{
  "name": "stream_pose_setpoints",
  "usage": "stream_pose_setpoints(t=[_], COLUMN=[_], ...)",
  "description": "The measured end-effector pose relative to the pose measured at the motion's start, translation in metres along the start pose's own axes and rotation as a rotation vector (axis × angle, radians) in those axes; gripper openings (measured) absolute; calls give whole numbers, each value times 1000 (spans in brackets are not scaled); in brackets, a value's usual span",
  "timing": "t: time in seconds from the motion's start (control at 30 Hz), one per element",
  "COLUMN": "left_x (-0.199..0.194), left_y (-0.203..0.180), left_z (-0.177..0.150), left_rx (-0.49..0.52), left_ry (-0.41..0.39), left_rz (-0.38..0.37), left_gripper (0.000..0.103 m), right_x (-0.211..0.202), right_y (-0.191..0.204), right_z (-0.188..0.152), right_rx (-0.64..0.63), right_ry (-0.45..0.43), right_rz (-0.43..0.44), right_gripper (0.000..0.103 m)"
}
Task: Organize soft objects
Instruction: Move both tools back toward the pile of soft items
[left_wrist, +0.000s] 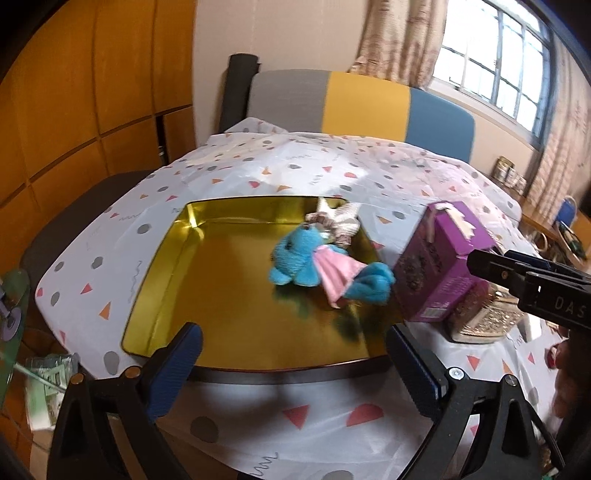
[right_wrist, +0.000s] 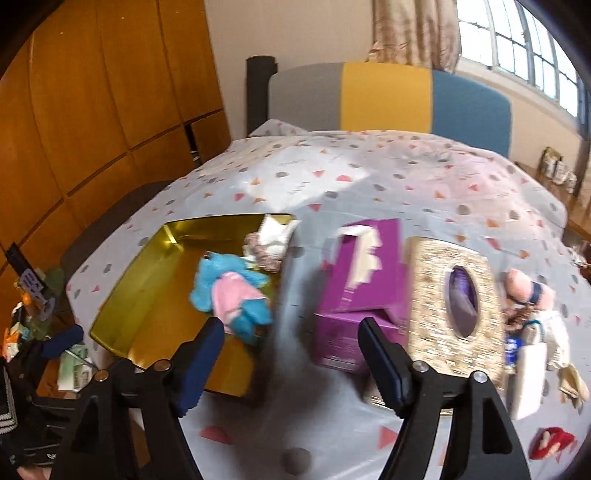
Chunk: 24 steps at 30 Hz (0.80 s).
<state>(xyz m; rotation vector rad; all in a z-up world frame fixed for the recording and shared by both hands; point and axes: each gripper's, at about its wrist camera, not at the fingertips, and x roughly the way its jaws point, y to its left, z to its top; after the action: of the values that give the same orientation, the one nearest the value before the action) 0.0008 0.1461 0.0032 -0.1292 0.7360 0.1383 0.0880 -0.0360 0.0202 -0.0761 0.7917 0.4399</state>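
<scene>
Nearest, left gripper (left_wrist: 293, 363) with blue pads spread wide, nothing between them, poised over the near rim of the gold tray (left_wrist: 159, 266). Beyond and right of it, inside the tray toward the far right corner: blue plush toy (left_wrist: 295, 258) in a pink dress, touching a beige striped toy (left_wrist: 341, 221) behind. Right gripper (right_wrist: 291, 354) likewise agape and empty, plush toy just far-left of its left finger. Purple box (left_wrist: 439, 266) right of the tray.

Only the letters "DAS" can be made out, printed white on the black right gripper (left_wrist: 532, 280), cut off by the frame edge.
</scene>
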Motion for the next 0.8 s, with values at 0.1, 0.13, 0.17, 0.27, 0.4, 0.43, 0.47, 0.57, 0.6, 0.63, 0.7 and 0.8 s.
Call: stream_pose_setpoints(t=[0.1,0.13,0.17,0.27,0.4,0.43,0.47,0.57,0.6,0.63,0.7,0.8], left_x=[0,0,0,0,2,2,2,2,3,4,5,3], left_y=[-13,-20,-26,-41,-69,-74,-82,-99,-105,-108,-118,-136], left_z=[0,-1,-1,-1,-1,-1,-1,-1,-1,-1,0,1], left_rx=[37,56,72,117,198,213,234,273,283,287,295,334], left_ry=[0,1,1,12,31,32,36,40,46,53,73,75], left_rz=[-44,-62,-72,-106,-177,-194,-220,-245,-258,-268,-296,-327], left_gripper=[100,100,100,100,100,100,100,100,100,100,100,100], right_x=[-9,-12,-15,-24,-36,-40,-44,-52,-55,-58,-62,-74], right_y=[-18,-24,-29,-50,-79,-91,-99,-123,-134,-141,-156,-175], right_z=[-6,-8,-11,-18,-27,-31,-34,-43,-48,-51,-58,-68], right_rx=[24,33,38,61,108,132,147,185,205,219,242,272], right_ry=[-10,-13,-17,-24,-25,-24,-21,-11,-7,-2,10,11], right_rz=[-47,-65,-81,-143,-200,-218,-232,-286,-308,-321,-352,-376], right_gripper=[79,79,79,79,79,79,79,79,79,79,79,79])
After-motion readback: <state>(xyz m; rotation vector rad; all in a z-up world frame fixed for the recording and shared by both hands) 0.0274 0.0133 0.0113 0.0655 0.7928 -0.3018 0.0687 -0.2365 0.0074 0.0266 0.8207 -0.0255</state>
